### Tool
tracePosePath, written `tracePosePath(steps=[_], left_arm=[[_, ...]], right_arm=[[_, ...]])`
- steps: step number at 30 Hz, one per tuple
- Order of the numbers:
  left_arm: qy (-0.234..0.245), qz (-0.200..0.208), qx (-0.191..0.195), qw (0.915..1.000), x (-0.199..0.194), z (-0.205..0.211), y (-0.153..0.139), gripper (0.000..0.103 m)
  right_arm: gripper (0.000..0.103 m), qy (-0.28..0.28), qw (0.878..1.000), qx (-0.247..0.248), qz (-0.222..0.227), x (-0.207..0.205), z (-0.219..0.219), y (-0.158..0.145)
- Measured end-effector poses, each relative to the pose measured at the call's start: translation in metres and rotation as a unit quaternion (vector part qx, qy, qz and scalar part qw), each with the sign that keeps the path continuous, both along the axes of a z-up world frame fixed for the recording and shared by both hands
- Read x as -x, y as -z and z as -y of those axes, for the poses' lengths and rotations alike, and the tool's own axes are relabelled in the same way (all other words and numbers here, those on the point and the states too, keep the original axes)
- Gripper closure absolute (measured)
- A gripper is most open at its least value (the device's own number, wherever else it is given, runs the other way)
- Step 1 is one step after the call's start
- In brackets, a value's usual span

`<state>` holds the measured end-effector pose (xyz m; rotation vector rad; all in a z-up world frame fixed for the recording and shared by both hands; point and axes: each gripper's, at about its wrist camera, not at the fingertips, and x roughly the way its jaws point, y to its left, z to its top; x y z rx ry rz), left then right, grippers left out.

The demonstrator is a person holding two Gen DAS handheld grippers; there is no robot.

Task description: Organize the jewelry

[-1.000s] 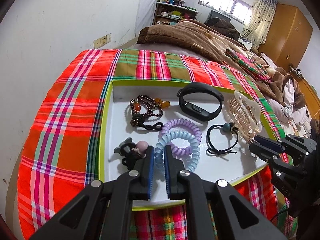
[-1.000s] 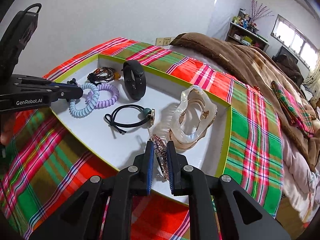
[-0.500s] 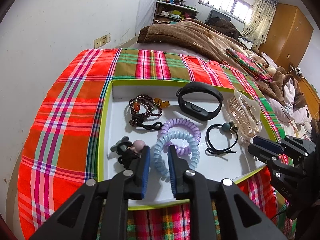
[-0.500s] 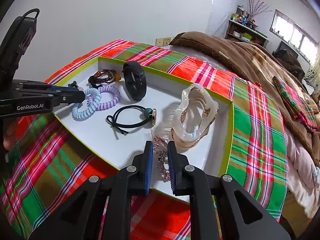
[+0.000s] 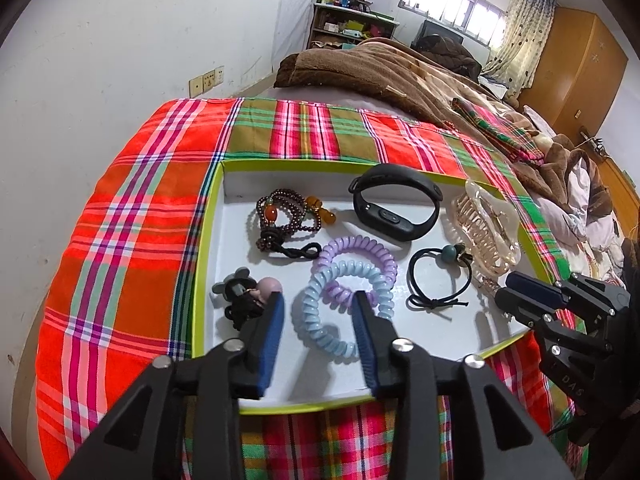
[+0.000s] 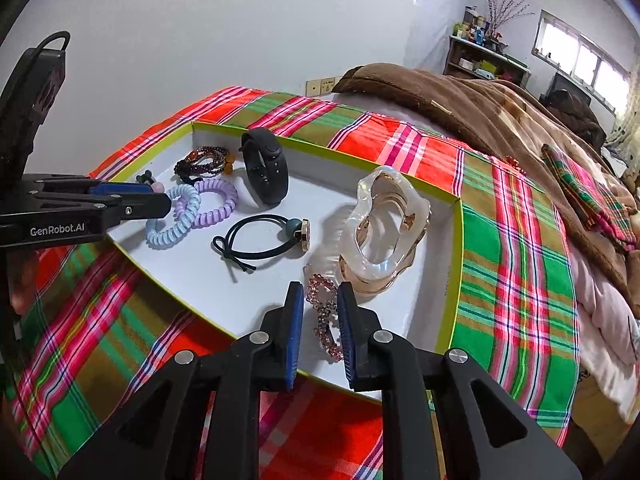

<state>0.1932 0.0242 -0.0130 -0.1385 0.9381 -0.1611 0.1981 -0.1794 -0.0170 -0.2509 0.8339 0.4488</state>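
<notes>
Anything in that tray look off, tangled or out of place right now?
Mostly tidy. One oddity: the blue coil hair tie lies overlapping the purple coil hair tie in the tray, so they could lift together. The left gripper is opening around the blue one. Nothing looks spilled or broken.

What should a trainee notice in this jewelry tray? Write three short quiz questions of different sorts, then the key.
1. True or false: the black fitness band lies outside the white tray.
2. Which item overlaps the blue spiral hair tie? A: the purple spiral hair tie. B: the clear claw clip. C: the bead bracelet.
3. Name the item in the tray that carries a teal bead.

Key:
1. False; it lies inside the tray.
2. A.
3. The black elastic hair tie.
</notes>
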Motion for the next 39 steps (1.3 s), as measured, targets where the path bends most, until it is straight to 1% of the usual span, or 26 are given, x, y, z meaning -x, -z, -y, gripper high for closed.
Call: tracePosePath(steps=[2,4,6,8,9,13,15,18,21,25,29,32,34,36,39], left_arm=[[-0.003,0.003,0.002,1.0,0.001,0.0,-0.002,0.059],[-0.005,0.005,0.002,1.0,0.003,0.001,-0.003,0.056],[-0.009,0.006,0.001,0.9999,0.004,0.002,-0.004,0.055],[-0.009,0.01,-0.002,0.9999,0.007,0.005,-0.006,0.053],[-0.011,0.013,-0.004,0.9998,0.009,0.005,-0.007,0.053],[-0.026,0.03,-0.018,0.9991,0.018,0.007,-0.014,0.046],[-0.028,0.031,-0.023,0.9989,0.023,0.008,-0.016,0.046],[-0.029,0.041,-0.043,0.9978,0.034,0.012,-0.021,0.046],[-0.033,0.047,-0.043,0.9975,0.045,0.014,-0.026,0.046],[-0.035,0.062,-0.073,0.9948,0.062,0.023,-0.033,0.045],[-0.039,0.073,-0.069,0.9942,0.08,0.025,-0.04,0.045],[-0.048,0.086,-0.08,0.9919,0.094,0.028,-0.046,0.045],[-0.052,0.094,-0.086,0.9905,0.102,0.029,-0.048,0.045],[-0.054,0.102,-0.086,0.9896,0.11,0.03,-0.05,0.045],[-0.062,0.108,-0.084,0.9886,0.12,0.03,-0.052,0.045]], right_arm=[[0.081,0.007,1.0,-0.004,0.003,0.001,0.002,-0.001],[0.074,0.014,1.0,-0.014,0.003,0.002,0.003,-0.002],[0.071,0.021,0.999,-0.025,0.003,0.005,0.005,-0.004],[0.065,0.026,0.999,-0.033,0.004,0.009,0.006,-0.005],[0.059,0.028,0.999,-0.033,0.005,0.01,0.006,-0.005],[0.058,0.05,0.997,-0.053,0.008,0.018,0.012,-0.009],[0.058,0.065,0.996,-0.063,0.012,0.023,0.015,-0.012],[0.058,0.074,0.995,-0.071,0.016,0.03,0.017,-0.017],[0.058,0.081,0.994,-0.073,0.027,0.043,0.018,-0.023],[0.058,0.088,0.992,-0.085,0.035,0.061,0.019,-0.032],[0.058,0.1,0.99,-0.092,0.045,0.078,0.02,-0.041],[0.058,0.108,0.988,-0.102,0.05,0.091,0.022,-0.048],[0.056,0.114,0.987,-0.1,0.058,0.102,0.021,-0.054],[0.052,0.118,0.986,-0.098,0.064,0.11,0.02,-0.057],[0.051,0.12,0.986,-0.097,0.069,0.123,0.02,-0.062]])
